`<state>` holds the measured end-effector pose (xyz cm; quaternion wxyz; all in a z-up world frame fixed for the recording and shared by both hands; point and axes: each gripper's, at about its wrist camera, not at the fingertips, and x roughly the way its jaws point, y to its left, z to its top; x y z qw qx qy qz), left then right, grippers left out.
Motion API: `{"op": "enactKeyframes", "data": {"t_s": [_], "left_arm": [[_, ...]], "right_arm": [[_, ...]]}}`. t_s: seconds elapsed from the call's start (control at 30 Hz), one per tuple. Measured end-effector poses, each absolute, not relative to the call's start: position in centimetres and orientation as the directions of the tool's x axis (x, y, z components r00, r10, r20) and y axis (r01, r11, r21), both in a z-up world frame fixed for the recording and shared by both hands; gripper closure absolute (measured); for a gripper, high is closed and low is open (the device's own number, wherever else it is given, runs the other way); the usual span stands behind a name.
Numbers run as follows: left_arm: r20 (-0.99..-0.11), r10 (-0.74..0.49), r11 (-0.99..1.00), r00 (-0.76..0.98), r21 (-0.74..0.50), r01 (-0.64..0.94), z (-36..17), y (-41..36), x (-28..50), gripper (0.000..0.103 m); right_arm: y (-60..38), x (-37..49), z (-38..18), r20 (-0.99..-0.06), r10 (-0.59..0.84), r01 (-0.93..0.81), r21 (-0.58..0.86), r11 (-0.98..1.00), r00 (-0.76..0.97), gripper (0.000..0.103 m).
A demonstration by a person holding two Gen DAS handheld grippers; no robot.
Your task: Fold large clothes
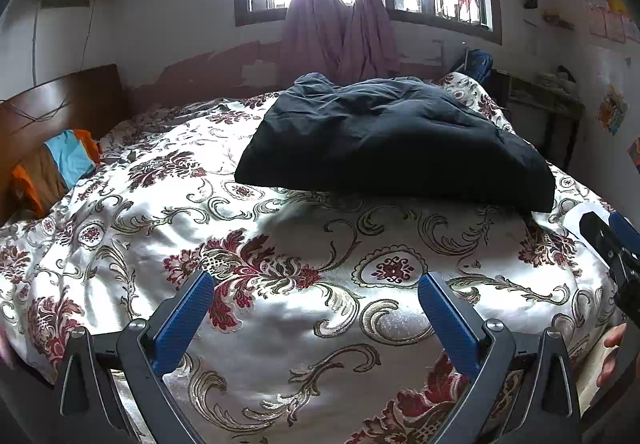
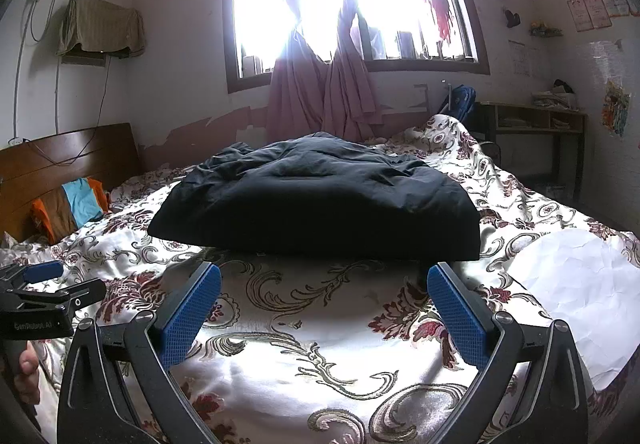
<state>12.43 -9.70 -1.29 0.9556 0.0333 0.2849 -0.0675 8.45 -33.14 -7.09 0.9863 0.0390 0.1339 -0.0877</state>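
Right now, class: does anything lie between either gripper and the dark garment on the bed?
Nothing visible does. Only bare floral bedspread separates the left gripper and right gripper from the dark garment.

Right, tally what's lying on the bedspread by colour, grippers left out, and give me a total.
Dark navy, folded garment: 1
White, sheet of paper: 1
Orange, blue and brown, bundle of cloth by the headboard: 1
Total: 3
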Motion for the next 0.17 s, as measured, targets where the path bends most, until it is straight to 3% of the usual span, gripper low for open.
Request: {"op": "enactKeyframes", "data": {"t_s": [0.17], "left_arm": [[-0.558,-0.103,0.989,0.823,0.029,0.143,-1.5,-9.63,12.54,0.0]], "right_arm": [[-33.15,8.45,-7.06,-0.271,-0.162,0.183,0.054,0.982,0.949,0.002]]}}
